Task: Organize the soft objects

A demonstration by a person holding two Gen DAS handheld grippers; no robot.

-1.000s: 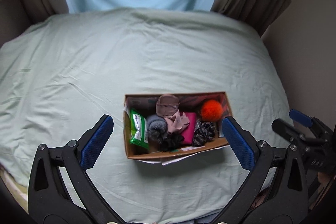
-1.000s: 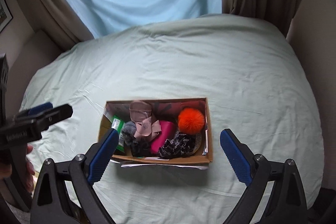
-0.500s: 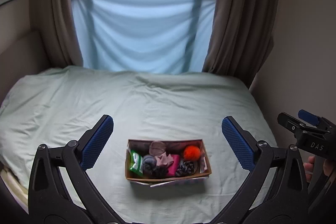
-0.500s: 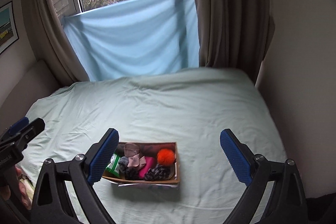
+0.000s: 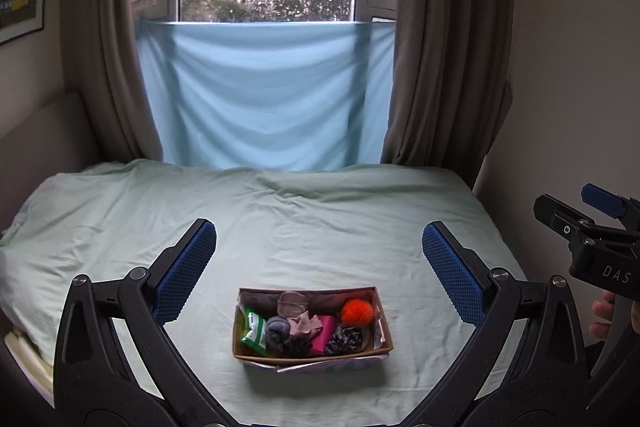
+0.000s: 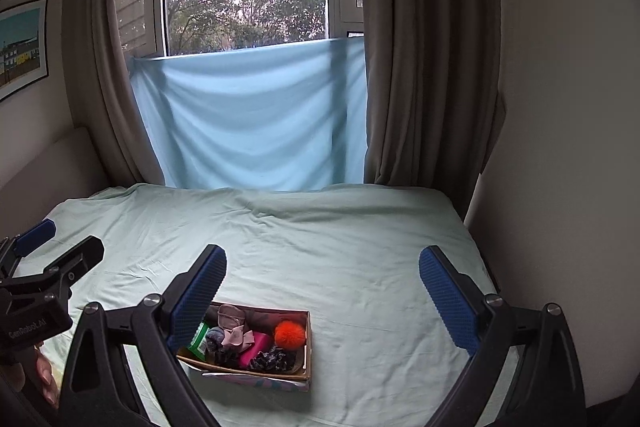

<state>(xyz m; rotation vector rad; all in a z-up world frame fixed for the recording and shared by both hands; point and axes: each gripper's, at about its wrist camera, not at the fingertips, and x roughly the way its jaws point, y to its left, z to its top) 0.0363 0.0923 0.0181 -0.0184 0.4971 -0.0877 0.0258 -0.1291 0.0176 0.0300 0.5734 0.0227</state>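
A cardboard box [image 5: 312, 355] [image 6: 308, 351] sits near the front of the bed. It holds an orange pompom [image 5: 357, 311] [image 6: 289, 333], a green packet [image 5: 253, 331] [image 6: 199, 339], a grey sock roll [image 5: 277, 327], a pink item [image 5: 325, 331] [image 6: 255, 345], a dark scrunchie [image 5: 346, 338] [image 6: 273, 359] and a beige cloth piece [image 5: 292, 302] [image 6: 231, 317]. My left gripper [image 5: 319, 271] hangs open, high above and behind the box, holding nothing. My right gripper [image 6: 322, 291] is likewise open and empty, with its left finger overlapping the box's left end in its own view.
The pale green bed sheet [image 5: 320, 219] spreads wide around the box. A light blue cloth [image 5: 264, 95] hangs across the window between brown curtains [image 5: 444, 39]. Walls close in on the right. A person's hand [image 5: 604, 319] grips the right tool's handle.
Both grippers have pulled up and back from the box, which looks much smaller now. The view has tilted up to take in the window. Both stayed open.
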